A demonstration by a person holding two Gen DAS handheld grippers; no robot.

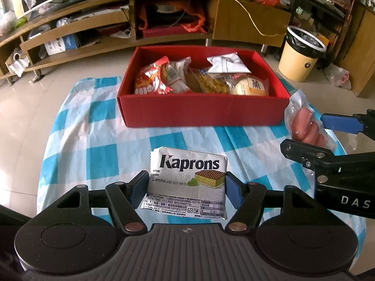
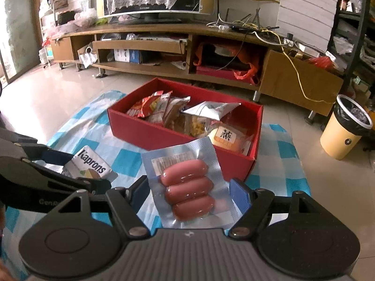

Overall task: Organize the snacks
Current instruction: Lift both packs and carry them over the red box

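Left wrist view showed the left gripper [image 1: 186, 187] pinching a silver Kaprons wafer packet [image 1: 187, 182] near the red cardboard box [image 1: 201, 110], the right gripper [image 2: 189, 194] clamping a clear vacuum-sealed sausage pack [image 2: 187, 185].

A blue-and-white checked cloth [image 1: 93, 126] covers the low table, and an open red box [image 1: 201, 110] sits on it.
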